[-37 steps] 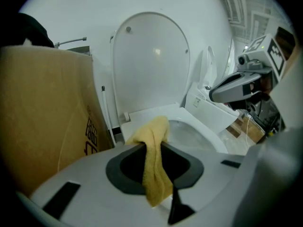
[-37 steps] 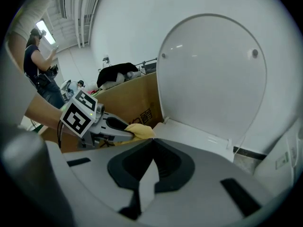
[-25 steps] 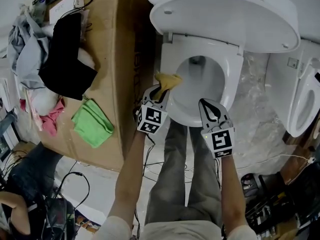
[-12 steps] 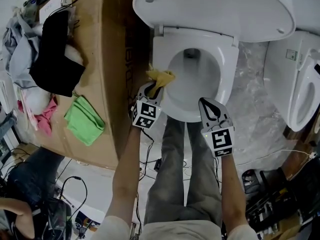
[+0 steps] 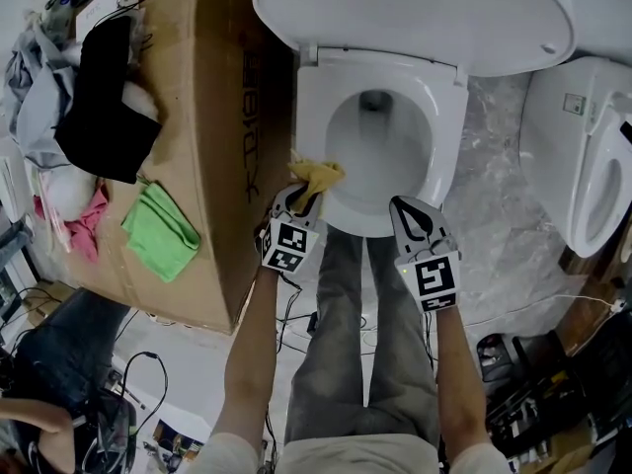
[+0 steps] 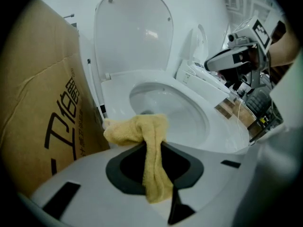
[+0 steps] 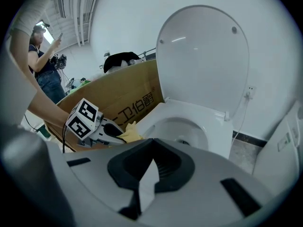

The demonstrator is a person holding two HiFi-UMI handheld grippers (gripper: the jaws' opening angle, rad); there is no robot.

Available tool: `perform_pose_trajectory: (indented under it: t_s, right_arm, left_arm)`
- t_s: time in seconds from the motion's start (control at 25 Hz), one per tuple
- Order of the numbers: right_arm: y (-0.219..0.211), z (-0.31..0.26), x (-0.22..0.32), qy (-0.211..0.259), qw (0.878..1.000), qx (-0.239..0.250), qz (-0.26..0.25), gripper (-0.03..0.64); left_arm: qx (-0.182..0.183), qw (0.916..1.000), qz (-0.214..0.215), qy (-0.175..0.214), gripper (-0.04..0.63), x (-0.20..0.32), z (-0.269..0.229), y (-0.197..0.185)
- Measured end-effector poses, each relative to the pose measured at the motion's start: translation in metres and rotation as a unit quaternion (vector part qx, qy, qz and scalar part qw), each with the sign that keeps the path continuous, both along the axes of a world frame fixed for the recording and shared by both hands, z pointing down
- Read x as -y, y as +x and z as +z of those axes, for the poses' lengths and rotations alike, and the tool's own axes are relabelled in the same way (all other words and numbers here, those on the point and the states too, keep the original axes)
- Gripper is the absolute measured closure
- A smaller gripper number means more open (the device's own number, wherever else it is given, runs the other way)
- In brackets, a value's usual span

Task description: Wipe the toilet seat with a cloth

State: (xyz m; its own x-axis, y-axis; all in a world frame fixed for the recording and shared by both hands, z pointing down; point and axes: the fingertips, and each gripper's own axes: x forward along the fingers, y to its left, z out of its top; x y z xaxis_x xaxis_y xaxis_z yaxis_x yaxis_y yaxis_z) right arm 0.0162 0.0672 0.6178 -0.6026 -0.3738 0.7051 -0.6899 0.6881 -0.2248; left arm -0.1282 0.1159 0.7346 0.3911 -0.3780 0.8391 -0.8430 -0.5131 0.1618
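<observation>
The white toilet seat (image 5: pixel 446 136) lies down with the lid (image 5: pixel 415 13) raised behind it. A yellow cloth (image 5: pixel 316 174) rests on the seat's front left rim, and my left gripper (image 5: pixel 301 197) is shut on it. In the left gripper view the yellow cloth (image 6: pixel 138 129) bunches ahead of the left gripper (image 6: pixel 154 150) and hangs down between the jaws, over the seat (image 6: pixel 213 136). My right gripper (image 5: pixel 415 217) hovers just before the seat's front edge, shut with nothing in it. The right gripper view shows the right gripper (image 7: pixel 151 162), the left gripper (image 7: pixel 111 131) and the cloth (image 7: pixel 131 132).
A big cardboard box (image 5: pixel 217 117) stands tight against the toilet's left side, carrying a green cloth (image 5: pixel 158 230), a black garment (image 5: pixel 99 97) and a pink cloth (image 5: pixel 69 215). A second toilet (image 5: pixel 592 176) stands at the right. My legs are below the seat, with cables on the floor.
My left gripper has dragged the yellow cloth along the seat's left rim toward its front corner. The right gripper has stayed at the front edge.
</observation>
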Motion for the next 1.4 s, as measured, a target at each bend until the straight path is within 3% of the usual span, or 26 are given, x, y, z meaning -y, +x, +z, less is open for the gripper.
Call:
perform_pose_trajectory:
  t_s: [0.72,1.12,1.4]
  right_arm:
    - [0.007,0.021,-0.070,-0.047,0.998,-0.012,-0.046,0.609]
    - [0.025,0.031,-0.091,-0.065,0.997,-0.027,-0.042,0.609]
    - [0.045,0.035,-0.095,-0.076,0.996,-0.037,-0.013,0.609]
  left_arm:
    - [-0.038,0.9975,-0.054,-0.025,0.500,-0.057,0.002,0.042]
    - [-0.063,0.9960,-0.047,-0.042,0.500,-0.074,0.002,0.076]
    - [-0.077,0.9948,-0.036,-0.056,0.500,-0.079,0.004,0.102]
